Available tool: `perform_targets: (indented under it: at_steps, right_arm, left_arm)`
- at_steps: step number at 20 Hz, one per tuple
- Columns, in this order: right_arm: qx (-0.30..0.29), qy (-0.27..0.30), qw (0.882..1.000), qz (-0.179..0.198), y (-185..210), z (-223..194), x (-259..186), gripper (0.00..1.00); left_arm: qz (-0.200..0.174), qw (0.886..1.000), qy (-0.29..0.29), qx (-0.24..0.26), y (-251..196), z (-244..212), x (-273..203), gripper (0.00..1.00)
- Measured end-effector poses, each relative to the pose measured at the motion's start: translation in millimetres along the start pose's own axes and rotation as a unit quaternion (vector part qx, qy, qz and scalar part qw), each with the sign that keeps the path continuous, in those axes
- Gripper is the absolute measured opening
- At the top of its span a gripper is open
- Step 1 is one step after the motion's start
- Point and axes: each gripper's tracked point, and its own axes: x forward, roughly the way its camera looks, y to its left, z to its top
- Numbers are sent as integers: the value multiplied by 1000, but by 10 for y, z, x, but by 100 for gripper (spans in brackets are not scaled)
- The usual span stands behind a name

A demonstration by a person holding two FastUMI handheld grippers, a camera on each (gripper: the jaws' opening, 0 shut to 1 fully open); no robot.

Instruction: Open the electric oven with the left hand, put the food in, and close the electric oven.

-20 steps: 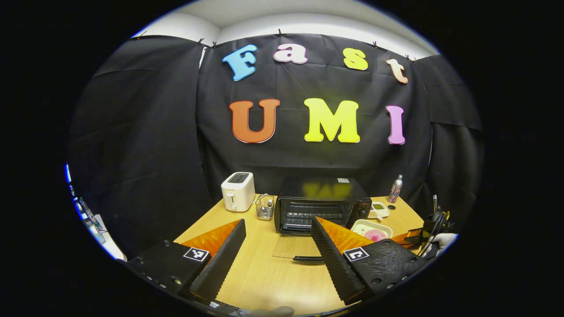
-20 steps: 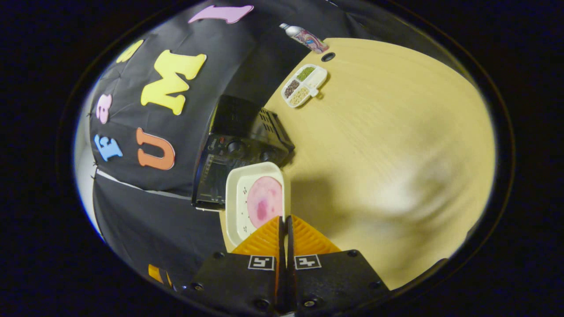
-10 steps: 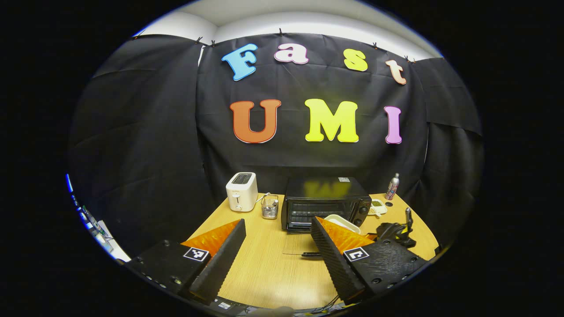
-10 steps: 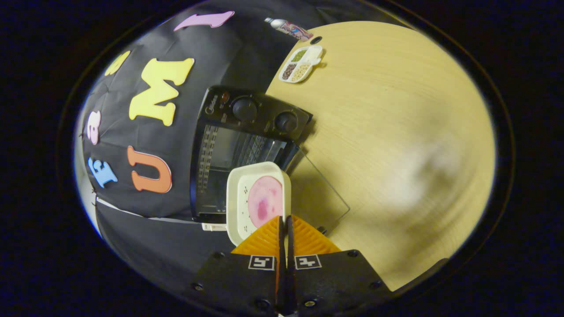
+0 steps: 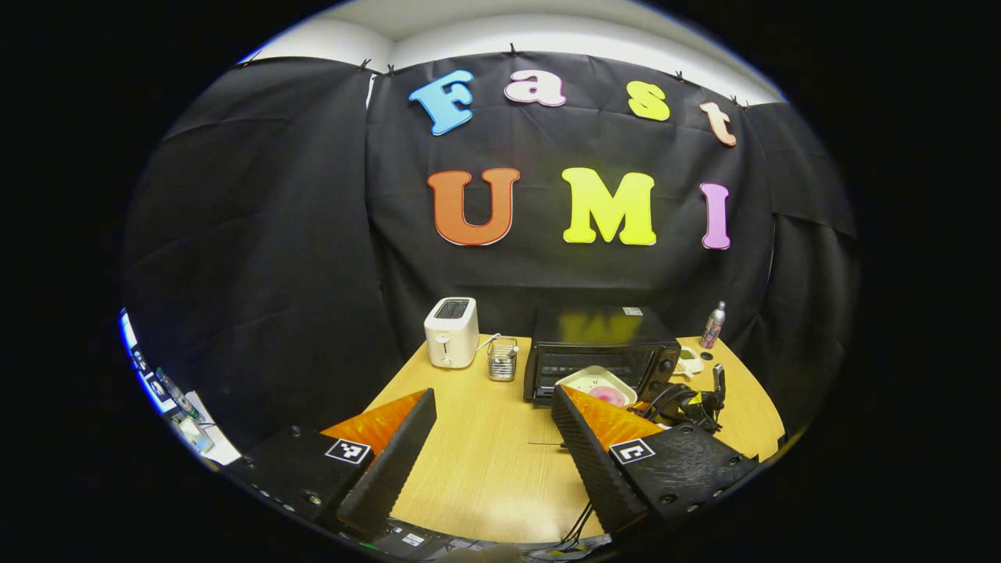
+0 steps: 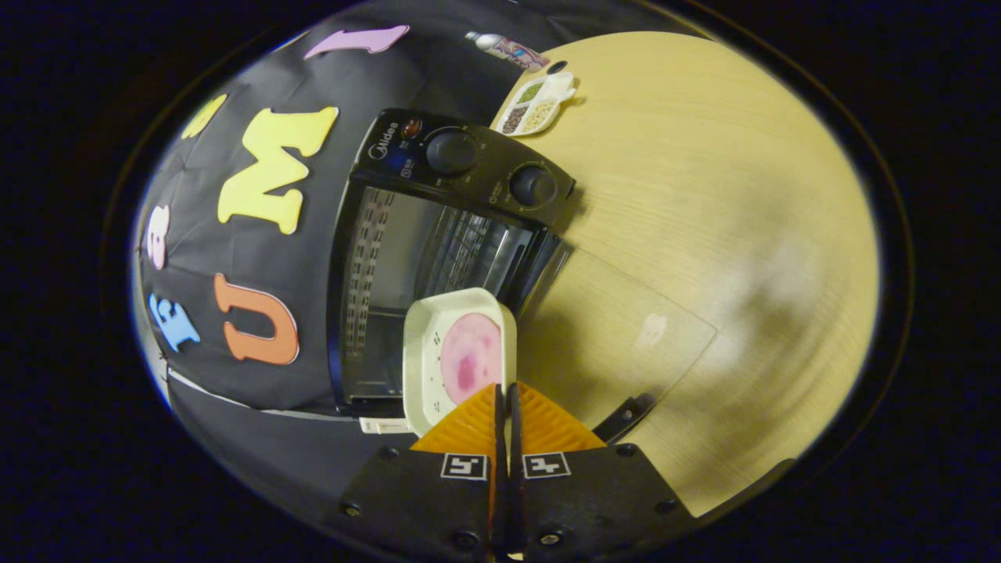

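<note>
Right gripper view shows the oven (image 6: 438, 258) much bigger than a moment ago, so the right gripper (image 6: 504, 399) has moved closer. Its fingers are squeezed together on the rim of the white tray (image 6: 457, 352) with the pink food (image 6: 471, 358). The tray hangs right in front of the open oven, over the glass door (image 6: 626, 336) lying flat above the desk (image 6: 743, 195). Left gripper (image 5: 493, 438) has pulled back, fingers wide apart, holding nothing. I think sliding the tray in comes next.

My left gripper view faces the oven (image 5: 600, 352) from the table's (image 5: 469, 469) near edge; my right gripper view, rolled sideways, sits close before that same oven (image 6: 438, 258).
</note>
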Motion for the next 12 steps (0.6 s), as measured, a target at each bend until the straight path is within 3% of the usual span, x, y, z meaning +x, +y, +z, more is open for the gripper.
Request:
perform_targets:
  at_steps: [3, 7, 12]
  right_arm:
    - [28, -4, 1000, 2, 68, 57, 191, 4]
    - [14, -23, 1000, 12, 245, 265, 360, 0]
    - [-31, -51, 995, 78, 628, 461, 437, 7]
  left_arm:
    - [-1, 1000, 5, 0, 26, 7, 73, 95]
    - [0, 1000, 4, -2, 69, 38, 167, 95]
    - [7, 1000, 12, -16, 123, -32, 242, 95]
